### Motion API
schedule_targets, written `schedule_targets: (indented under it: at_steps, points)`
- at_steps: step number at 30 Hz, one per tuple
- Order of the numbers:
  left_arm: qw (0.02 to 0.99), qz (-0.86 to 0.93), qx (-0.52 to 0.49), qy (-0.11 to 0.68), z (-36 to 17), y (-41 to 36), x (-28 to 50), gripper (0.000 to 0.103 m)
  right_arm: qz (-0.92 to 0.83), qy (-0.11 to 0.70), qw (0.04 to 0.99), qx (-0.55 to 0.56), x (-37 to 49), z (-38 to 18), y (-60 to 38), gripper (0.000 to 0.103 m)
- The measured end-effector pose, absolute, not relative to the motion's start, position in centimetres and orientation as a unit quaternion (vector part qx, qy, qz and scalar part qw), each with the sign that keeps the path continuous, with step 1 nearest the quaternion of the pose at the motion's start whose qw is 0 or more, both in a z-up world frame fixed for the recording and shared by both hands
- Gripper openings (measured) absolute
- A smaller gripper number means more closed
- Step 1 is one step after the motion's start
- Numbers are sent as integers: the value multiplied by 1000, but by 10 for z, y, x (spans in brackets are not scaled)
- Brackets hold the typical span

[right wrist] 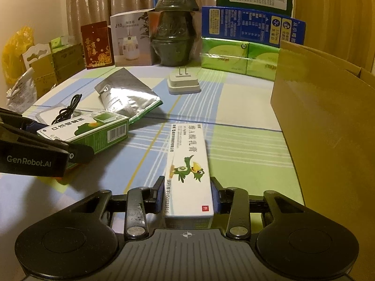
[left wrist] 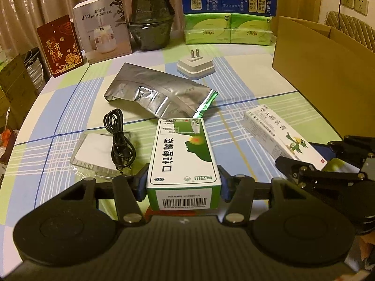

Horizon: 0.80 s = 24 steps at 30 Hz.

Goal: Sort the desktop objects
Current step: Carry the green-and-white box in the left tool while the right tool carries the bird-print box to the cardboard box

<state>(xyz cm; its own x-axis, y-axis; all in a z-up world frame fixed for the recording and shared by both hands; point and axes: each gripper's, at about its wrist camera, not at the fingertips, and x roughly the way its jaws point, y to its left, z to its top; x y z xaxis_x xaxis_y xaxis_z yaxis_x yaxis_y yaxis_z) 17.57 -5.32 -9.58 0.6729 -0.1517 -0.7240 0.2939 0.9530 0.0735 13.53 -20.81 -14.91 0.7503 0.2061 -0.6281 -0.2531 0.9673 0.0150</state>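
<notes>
Both grips closed: left gripper (left wrist: 184, 183) clamps green box (left wrist: 184, 154) between its fingers, right gripper (right wrist: 187, 193) clamps white box (right wrist: 187, 171). Lift level, squeeze steady, carry toward cardboard box (right wrist: 328, 121) beyond right fingertips.

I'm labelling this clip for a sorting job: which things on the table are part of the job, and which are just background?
In the job: green medicine box in left claw; white ointment box in right claw; foil pouch; black cable; plug adapter; cardboard box.

Background: humidifier box; red card; tissue packs.
</notes>
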Motion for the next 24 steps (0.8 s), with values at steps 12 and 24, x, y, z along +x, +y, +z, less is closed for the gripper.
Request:
schedule_targets:
  at_steps: [12, 24]
  points:
    - [912, -134, 93, 376, -94, -59, 170, 51, 102, 321, 941, -34, 126, -139, -215, 35]
    - [919, -142, 85, 357, -81, -63, 157, 51, 96, 312, 944, -53, 101, -116, -221, 35]
